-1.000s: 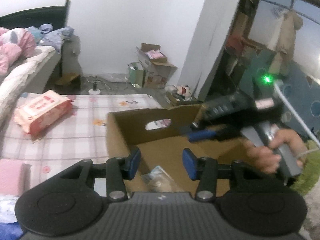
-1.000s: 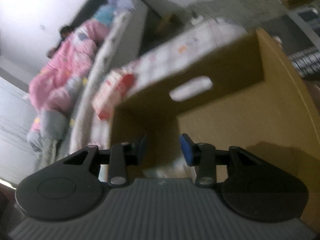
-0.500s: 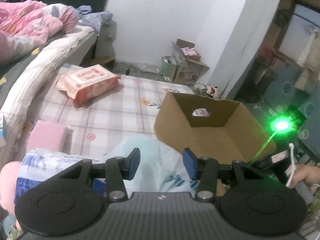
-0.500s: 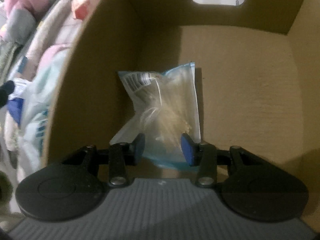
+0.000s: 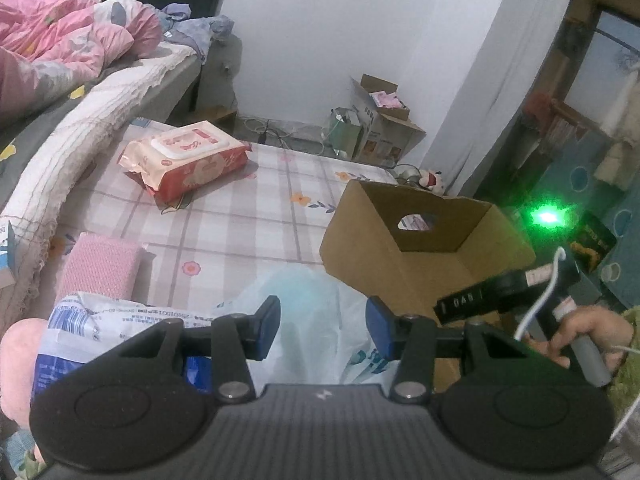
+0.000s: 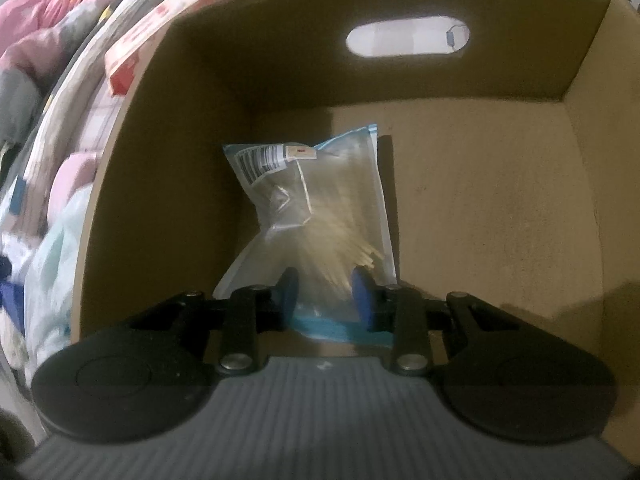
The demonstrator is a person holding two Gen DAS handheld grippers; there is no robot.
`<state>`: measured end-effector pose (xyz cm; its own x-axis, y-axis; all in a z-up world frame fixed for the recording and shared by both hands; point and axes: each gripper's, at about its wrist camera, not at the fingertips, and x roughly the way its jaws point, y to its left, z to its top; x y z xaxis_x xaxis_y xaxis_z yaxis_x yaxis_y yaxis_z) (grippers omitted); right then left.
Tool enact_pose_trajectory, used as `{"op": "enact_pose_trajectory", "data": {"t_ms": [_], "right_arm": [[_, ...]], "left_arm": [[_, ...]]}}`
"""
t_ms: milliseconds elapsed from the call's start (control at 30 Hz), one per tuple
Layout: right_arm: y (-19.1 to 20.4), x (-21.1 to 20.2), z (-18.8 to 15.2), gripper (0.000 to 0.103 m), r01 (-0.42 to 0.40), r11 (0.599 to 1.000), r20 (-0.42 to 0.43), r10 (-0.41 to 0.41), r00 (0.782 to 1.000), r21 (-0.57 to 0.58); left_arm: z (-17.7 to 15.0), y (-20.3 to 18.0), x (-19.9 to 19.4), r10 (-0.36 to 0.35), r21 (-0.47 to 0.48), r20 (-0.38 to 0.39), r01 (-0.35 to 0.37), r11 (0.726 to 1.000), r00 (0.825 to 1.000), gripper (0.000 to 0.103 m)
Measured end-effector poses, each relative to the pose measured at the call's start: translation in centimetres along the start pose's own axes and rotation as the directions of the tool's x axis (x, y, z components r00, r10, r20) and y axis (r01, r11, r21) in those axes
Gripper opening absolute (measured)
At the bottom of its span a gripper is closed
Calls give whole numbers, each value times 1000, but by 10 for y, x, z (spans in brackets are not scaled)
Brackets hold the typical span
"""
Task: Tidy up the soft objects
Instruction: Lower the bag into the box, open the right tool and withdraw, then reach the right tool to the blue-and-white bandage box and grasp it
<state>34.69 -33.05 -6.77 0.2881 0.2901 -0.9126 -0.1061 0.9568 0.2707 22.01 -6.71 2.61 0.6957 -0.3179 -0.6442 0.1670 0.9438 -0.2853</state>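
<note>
A: Left wrist view. Status of the left gripper (image 5: pixel 322 326)?

B: Jaws apart, nothing clamped. A pale plastic bag (image 5: pixel 304 304) lies directly ahead at lower centre. The cardboard box (image 5: pixel 404 264) sits to the right of it; a wipes pack (image 5: pixel 184 160) lies at upper left on the bed.

A: Right wrist view?

B: The right gripper (image 6: pixel 325 298) is inside the box, jaws closing, with the near end of a clear pouch (image 6: pixel 320 208) between them. The pouch's long axis runs away from the gripper toward the back wall, lower centre to mid-frame. The right hand is nearer.
</note>
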Motion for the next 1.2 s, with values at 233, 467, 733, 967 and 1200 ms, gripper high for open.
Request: {"op": "enact_pose_trajectory", "data": {"t_ms": [233, 467, 733, 967, 1200], "right_arm": [[-11, 7, 18, 29, -43, 997, 21, 42, 999, 69], [-24, 2, 21, 31, -70, 987, 40, 65, 997, 142], [-17, -41, 14, 40, -105, 982, 143, 83, 986, 155], [24, -115, 8, 45, -166, 985, 283, 146, 948, 48], [135, -148, 11, 47, -279, 935, 279, 334, 900, -220]], "left_arm": [[0, -1, 1, 13, 5, -4, -13, 1000, 1000, 51], [-1, 0, -6, 21, 6, 2, -21, 1000, 1000, 53], [-6, 7, -33, 43, 3, 44, -43, 999, 998, 67], [-17, 32, -66, 96, -32, 92, -94, 995, 991, 77], [-30, 76, -101, 200, -115, 169, -182, 977, 965, 85]]}}
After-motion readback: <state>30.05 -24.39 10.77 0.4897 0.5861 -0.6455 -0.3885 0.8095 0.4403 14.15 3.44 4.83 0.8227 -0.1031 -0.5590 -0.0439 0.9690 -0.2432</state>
